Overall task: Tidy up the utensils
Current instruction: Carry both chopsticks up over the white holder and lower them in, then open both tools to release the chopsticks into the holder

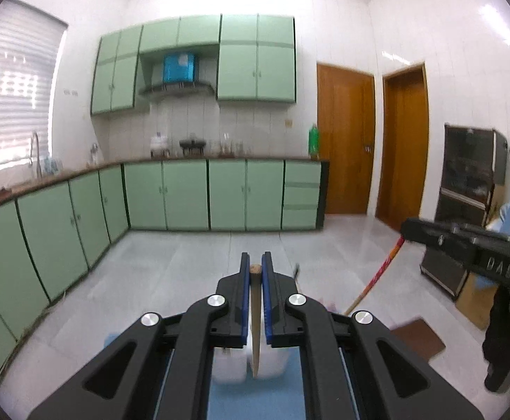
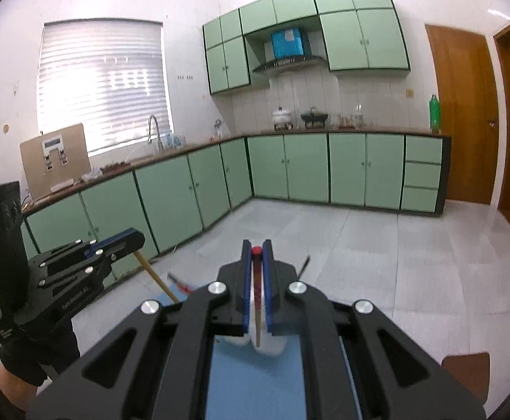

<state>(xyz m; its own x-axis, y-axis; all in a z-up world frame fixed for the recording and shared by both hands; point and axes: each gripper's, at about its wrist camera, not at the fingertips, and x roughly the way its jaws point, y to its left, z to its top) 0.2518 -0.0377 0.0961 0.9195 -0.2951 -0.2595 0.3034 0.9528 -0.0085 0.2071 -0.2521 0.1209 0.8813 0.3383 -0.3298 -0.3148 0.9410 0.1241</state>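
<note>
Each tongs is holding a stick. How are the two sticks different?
The stick in the left tongs is plain wood with a bare tan tip. The stick in the right tongs is red-patterned with a red cap. Both stand upright, pinched between blue pads above a white container.

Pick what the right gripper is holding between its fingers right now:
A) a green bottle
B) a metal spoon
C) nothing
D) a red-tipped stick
D: in the right wrist view, the right gripper is shut on a thin red-tipped stick that runs down between its blue finger pads toward a white holder.
</note>
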